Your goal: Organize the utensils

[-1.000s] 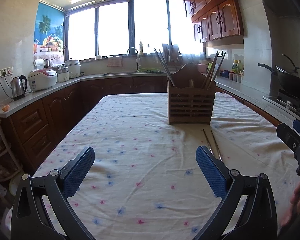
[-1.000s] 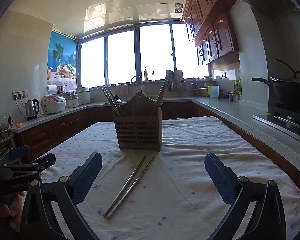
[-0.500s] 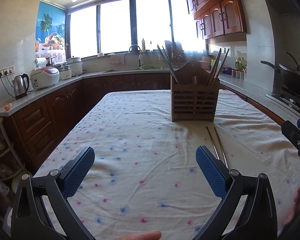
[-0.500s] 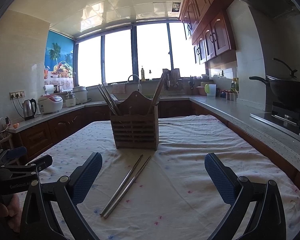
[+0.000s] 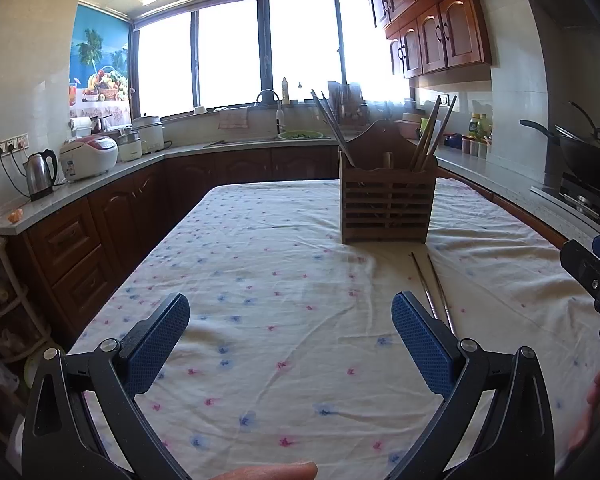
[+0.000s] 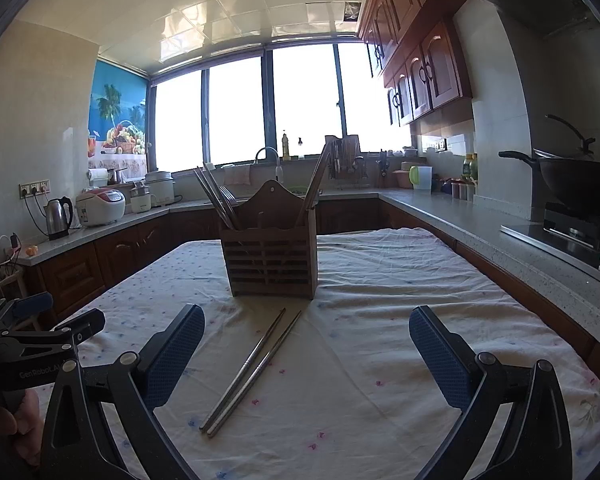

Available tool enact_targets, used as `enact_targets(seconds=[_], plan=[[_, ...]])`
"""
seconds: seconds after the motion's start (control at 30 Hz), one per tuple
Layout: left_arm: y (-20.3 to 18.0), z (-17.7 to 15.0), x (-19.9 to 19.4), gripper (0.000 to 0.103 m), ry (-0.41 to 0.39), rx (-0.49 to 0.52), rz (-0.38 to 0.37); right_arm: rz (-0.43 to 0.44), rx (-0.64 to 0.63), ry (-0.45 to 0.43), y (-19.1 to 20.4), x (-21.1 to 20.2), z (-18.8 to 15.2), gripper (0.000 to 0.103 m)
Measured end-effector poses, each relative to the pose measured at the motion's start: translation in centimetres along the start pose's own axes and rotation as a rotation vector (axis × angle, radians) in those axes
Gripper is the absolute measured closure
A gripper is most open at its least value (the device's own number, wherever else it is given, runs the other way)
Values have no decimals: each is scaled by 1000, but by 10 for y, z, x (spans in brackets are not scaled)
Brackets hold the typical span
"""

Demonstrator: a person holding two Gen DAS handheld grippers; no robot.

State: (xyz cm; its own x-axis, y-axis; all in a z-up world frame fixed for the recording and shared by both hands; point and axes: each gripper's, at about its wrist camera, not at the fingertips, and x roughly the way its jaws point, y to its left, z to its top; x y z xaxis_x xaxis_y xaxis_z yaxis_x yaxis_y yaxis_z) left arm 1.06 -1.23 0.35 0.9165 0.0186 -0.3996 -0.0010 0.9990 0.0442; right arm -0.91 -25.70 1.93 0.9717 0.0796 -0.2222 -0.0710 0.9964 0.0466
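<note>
- Metal chopsticks [image 6: 252, 368], pair, flat on table [image 6: 380, 360]: likely light, stiff, slippery; grip mid-shaft.
- Wooden holder [image 6: 272, 264]: upright, beyond.
- Right hand-held gripper [image 6: 306, 354]: spread, empty.
- Left hand-held gripper [image 5: 290, 338]: spread, empty.

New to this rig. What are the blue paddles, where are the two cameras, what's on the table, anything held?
No robot here: a person holds a two-finger gripper in each hand. The blue paddles are the finger pads. Each picture comes from a fisheye camera on one gripper, looking forward along its fingers. The left gripper and right gripper are both open and hold nothing. On the flowered tablecloth stands a wooden holder with chopsticks in it, and a metal chopstick pair lies loose in front of it. The right view looks over that pair; the left view sees it off to the right.
</note>
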Motion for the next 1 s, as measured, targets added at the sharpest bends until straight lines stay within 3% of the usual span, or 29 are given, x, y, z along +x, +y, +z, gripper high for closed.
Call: enact_targets(seconds=[1.0], plan=[[-2, -3, 4, 0, 6, 8, -4, 14, 5, -4, 2, 2, 0, 0]])
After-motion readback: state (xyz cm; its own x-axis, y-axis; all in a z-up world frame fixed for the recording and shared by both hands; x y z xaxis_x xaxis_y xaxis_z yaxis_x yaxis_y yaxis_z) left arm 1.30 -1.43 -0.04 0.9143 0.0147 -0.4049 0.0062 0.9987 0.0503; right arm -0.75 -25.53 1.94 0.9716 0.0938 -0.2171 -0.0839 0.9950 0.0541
